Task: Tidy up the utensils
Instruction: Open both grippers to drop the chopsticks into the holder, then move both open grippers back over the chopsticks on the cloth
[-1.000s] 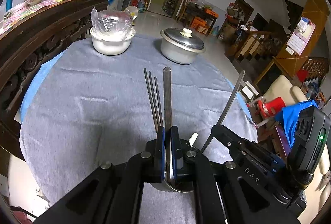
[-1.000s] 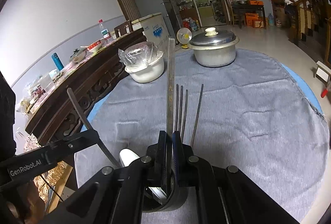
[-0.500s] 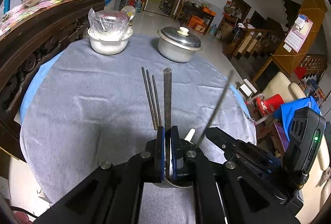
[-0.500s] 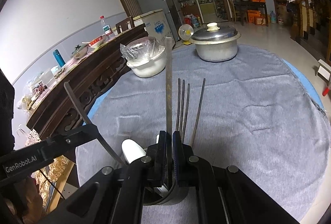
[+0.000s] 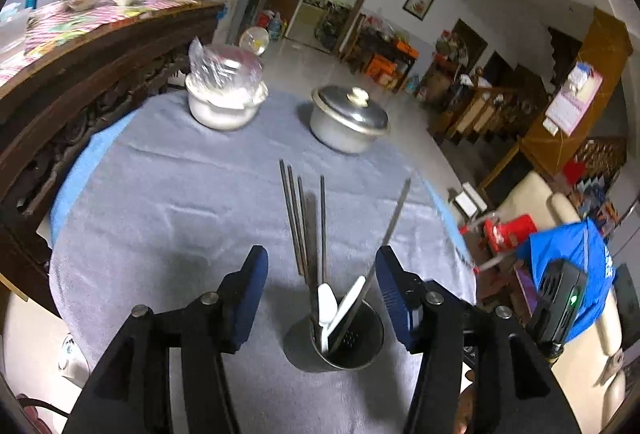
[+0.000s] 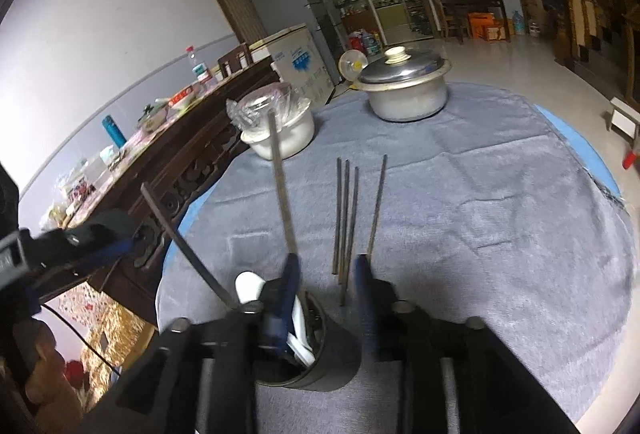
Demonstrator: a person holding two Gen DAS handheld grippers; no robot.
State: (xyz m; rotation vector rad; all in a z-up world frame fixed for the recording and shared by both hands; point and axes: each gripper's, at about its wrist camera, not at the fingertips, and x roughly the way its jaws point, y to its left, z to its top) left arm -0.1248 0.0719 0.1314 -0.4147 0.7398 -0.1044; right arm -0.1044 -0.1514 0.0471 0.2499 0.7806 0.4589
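Two tools work over a grey-clothed surface (image 5: 160, 218). The left tool (image 5: 320, 274) gapes wide, holding nothing, above the dark metal holder (image 5: 336, 346), where white spoons (image 5: 326, 306) and blurred steel handles stand. Four chopsticks (image 6: 348, 209) lie just beyond the holder. The right tool (image 6: 326, 274) is partly parted; its left finger hides a long steel handle (image 6: 280, 185), contact unclear.
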